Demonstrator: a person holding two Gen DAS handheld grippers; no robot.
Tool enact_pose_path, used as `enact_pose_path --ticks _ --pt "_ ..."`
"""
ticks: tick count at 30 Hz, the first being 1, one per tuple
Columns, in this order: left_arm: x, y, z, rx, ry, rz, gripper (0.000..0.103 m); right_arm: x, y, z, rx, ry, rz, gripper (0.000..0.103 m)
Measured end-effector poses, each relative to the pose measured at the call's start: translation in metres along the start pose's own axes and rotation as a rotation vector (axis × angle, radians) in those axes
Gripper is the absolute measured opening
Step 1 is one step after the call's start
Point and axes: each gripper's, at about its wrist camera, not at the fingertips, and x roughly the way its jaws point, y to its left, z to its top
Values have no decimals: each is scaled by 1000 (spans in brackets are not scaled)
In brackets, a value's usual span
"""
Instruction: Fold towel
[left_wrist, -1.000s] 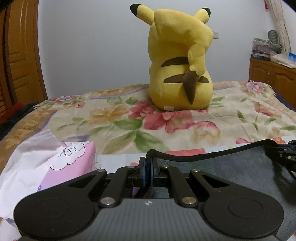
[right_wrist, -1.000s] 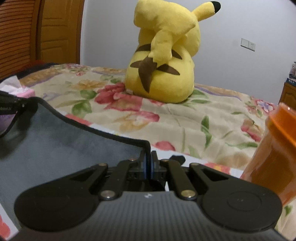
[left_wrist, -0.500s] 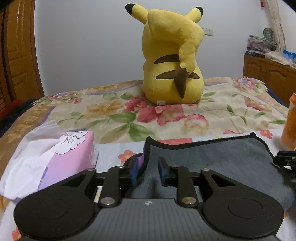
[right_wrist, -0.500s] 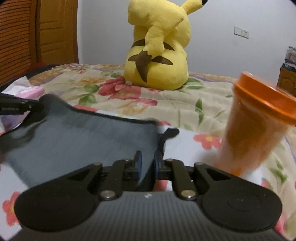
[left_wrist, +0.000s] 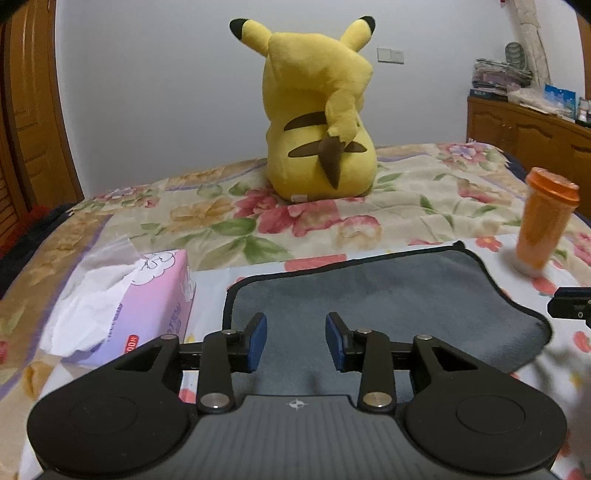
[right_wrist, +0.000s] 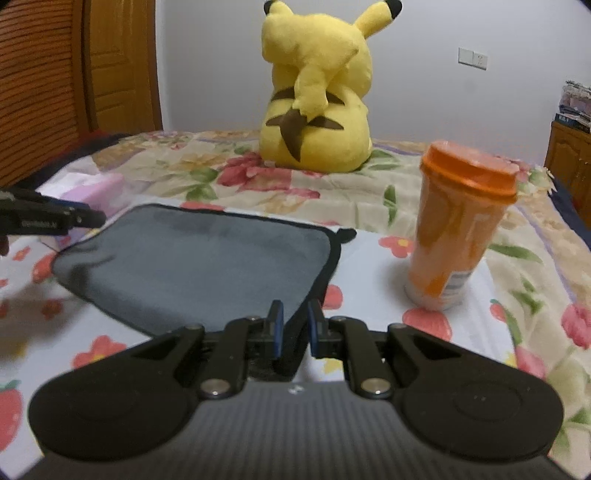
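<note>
One grey towel (left_wrist: 388, 295), black-edged, lies flat on the floral bedspread (left_wrist: 332, 221). One Pikachu plush (left_wrist: 317, 122), one orange lidded cup (right_wrist: 458, 225), one pink tissue box (left_wrist: 147, 295). Left gripper (left_wrist: 295, 339): jaws wide apart over the towel, holding nothing. Right gripper (right_wrist: 295, 325): jaws narrowly parted, astride the towel's near edge, released.

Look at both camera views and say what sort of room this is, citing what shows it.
Most likely a bedroom at home. A bed with a floral bedspread fills both views, a yellow plush toy sits on it, and a wooden dresser stands against the wall.
</note>
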Motion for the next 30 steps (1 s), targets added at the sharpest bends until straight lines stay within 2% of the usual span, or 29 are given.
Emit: enact_pose_path --ticks 2,12,17,30 --pt "-11 -3 2 6 -7 -2 45 -11 2 2 2 -10 1 14" --pt "-69 -14 13 10 -28 -23 45 -57 8 12 31 -65 -5 14" --pt "-103 -11 14 -30 -26 -38 49 -82 10 16 56 -86 -7 14" --pt "-176 -5 21 -3 -51 -5 55 -143 20 22 40 -120 -15 14"
